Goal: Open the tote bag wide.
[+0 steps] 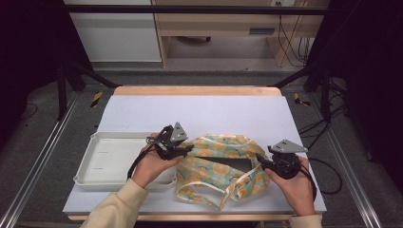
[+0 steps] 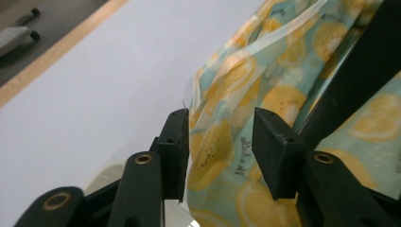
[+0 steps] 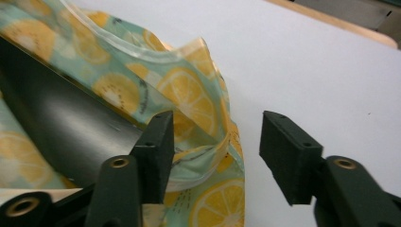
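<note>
Here I hold both grippers at the lemon-print bag [image 1: 218,164], which lies on the white table [image 1: 199,111] right of the white tray [image 1: 109,159]. Left gripper [image 1: 190,148]: jaws parted around the bag's left edge. Right gripper [image 1: 260,161]: jaws wide, straddling its right corner.

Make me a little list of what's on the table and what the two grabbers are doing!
cloth: lemon-print bag, crumpled, with a dark flat thing inside its opening
left gripper: open, jaws either side of the bag's left edge
right gripper: open, at the bag's right edge
tray: white, left of the bag
table: white top, wooden far edge
</note>
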`<action>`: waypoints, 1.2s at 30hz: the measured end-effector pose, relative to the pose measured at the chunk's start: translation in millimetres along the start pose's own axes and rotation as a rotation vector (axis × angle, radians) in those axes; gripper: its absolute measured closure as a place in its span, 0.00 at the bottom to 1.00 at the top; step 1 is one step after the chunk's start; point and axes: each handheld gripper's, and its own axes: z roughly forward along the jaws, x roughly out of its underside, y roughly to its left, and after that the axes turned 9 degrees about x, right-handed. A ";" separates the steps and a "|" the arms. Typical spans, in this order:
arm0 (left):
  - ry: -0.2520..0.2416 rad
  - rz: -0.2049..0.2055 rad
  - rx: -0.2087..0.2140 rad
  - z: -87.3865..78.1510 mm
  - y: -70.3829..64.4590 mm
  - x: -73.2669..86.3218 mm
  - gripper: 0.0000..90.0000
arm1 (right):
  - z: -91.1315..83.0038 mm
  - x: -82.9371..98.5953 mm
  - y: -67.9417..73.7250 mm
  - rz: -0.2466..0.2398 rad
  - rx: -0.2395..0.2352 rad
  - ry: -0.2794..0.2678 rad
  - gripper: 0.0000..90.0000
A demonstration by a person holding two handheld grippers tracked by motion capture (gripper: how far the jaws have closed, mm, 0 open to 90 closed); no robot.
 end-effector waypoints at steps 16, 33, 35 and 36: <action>-0.079 0.018 0.017 -43.9 -14.5 4.7 0.49 | -37.9 -37.0 48.7 -0.105 -0.163 -0.052 0.38; -0.069 -0.047 0.019 -50.6 -3.5 18.0 0.37 | 1.5 -32.7 84.6 -0.212 -0.317 0.121 0.41; -0.067 -0.047 0.019 -50.6 -3.3 18.1 0.36 | 2.2 -32.4 85.2 -0.224 -0.320 0.125 0.45; -0.067 -0.048 0.018 -50.8 -3.3 18.1 0.36 | 2.3 -32.1 86.2 -0.234 -0.325 0.130 0.51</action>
